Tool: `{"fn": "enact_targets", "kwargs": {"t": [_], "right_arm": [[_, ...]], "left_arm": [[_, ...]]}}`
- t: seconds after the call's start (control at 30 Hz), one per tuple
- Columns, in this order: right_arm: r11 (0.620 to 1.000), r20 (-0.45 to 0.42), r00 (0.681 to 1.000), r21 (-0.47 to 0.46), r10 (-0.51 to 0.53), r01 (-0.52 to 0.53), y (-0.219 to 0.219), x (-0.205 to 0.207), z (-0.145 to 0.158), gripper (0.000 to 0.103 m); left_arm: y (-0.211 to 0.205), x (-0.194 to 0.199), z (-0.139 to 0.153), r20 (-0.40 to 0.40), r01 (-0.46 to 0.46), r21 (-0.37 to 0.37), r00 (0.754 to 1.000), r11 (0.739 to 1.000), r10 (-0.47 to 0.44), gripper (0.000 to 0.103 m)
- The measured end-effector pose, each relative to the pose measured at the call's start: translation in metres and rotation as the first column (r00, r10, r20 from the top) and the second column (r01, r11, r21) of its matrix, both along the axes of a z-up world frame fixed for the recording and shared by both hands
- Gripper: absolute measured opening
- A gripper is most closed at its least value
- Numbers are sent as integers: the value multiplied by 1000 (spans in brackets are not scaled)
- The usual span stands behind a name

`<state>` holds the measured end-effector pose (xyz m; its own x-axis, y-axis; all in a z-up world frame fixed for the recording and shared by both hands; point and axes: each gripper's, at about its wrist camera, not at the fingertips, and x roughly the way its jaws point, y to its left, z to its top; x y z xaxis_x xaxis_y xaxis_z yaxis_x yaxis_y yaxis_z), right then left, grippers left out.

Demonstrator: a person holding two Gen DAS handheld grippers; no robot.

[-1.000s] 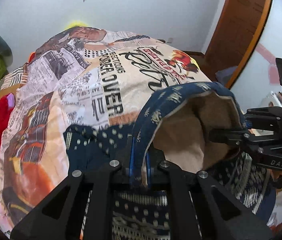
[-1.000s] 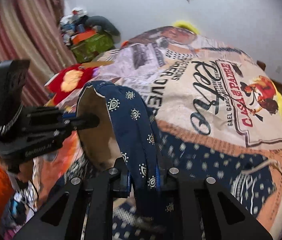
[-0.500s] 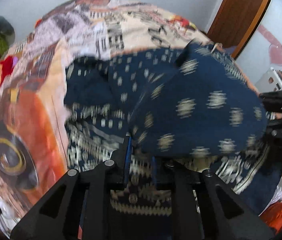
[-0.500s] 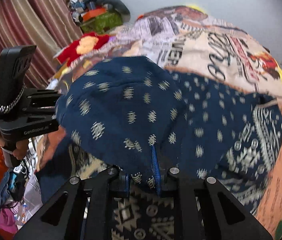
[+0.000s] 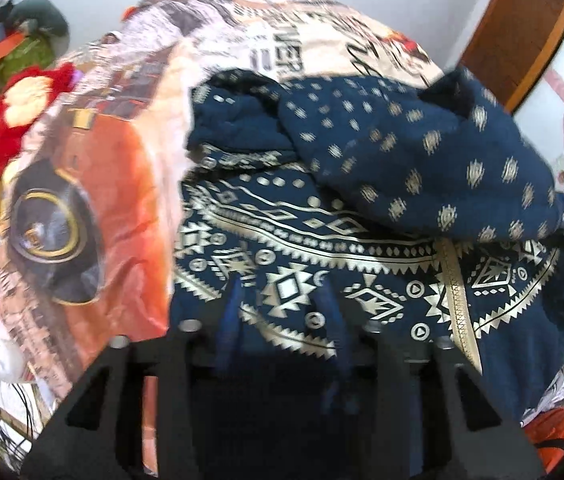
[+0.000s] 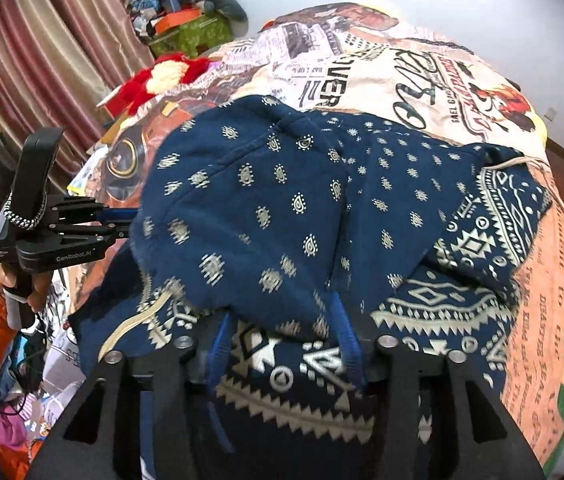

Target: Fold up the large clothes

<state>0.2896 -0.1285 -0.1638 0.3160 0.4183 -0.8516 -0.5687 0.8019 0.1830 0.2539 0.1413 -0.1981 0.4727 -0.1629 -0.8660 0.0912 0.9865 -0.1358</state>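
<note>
Navy patterned garment (image 6: 301,208) lies folded over itself on the printed bedspread (image 6: 421,76), its doubled edge just ahead of both sets of jaws. The left gripper (image 5: 282,304) and right gripper (image 6: 282,324) both stand spread apart, holding nothing. Bare bedspread lies beyond the garment's far edge and to the left gripper's left.

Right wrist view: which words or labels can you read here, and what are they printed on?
"GenRobot.AI": side of the left tongs.
"OVER": bedspread, first letters hidden by the navy garment.
"DISASTER YEAR": bedspread's orange edge.
Red lettering, script logo, newspaper columns: too small or distorted to read.
</note>
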Motion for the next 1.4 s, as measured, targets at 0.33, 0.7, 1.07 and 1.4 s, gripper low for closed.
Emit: {"fn": "enact_targets", "kwargs": {"t": [0.33, 0.7, 1.07, 1.4], "right_arm": [[982, 29, 982, 43, -184, 183, -55, -28, 22, 72], [905, -88, 918, 157, -386, 396, -125, -54, 7, 72], [947, 33, 950, 89, -311, 308, -87, -58, -1, 51], [949, 57, 953, 122, -299, 291, -87, -48, 5, 10]], "left_arm": [[49, -27, -15, -35, -146, -37, 989, 989, 144, 62], [66, -39, -92, -263, -266, -211, 942, 940, 208, 62], [55, -32, -97, -257, -230, -219, 951, 948, 171, 26], [16, -12, -4, -11, -59, -196, 998, 979, 58, 10]]}}
